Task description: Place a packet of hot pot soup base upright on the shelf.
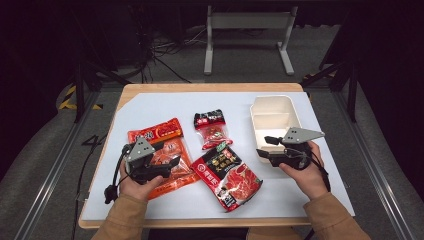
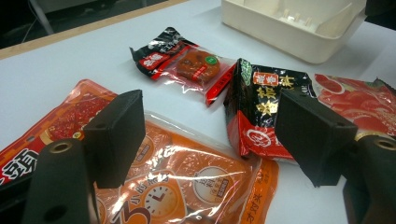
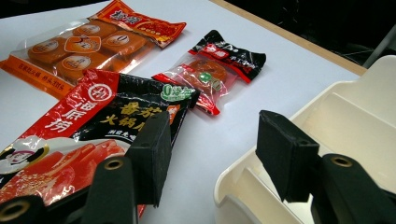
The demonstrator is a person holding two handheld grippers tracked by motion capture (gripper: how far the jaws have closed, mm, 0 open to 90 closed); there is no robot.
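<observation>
An orange snack packet [image 1: 159,150] lies at the left of the white sheet, and my left gripper [image 1: 173,164] hovers open over its near end. In the left gripper view the packet [image 2: 187,177] lies under the spread jaws of the left gripper [image 2: 212,128], which hold nothing. A large red and black packet [image 1: 227,175] lies in the middle, with a small red and black packet [image 1: 211,127] behind it. My right gripper [image 1: 263,146] is open at the near left corner of the cream tray [image 1: 275,107]. The tray rim [image 3: 233,179] passes between its jaws, untouched by the pads.
The tray has a divider and holds nothing. The wooden table edge [image 1: 210,87] runs along the back. Bare white sheet lies at the far left and along the front right. Cables and a metal stand sit on the floor beyond.
</observation>
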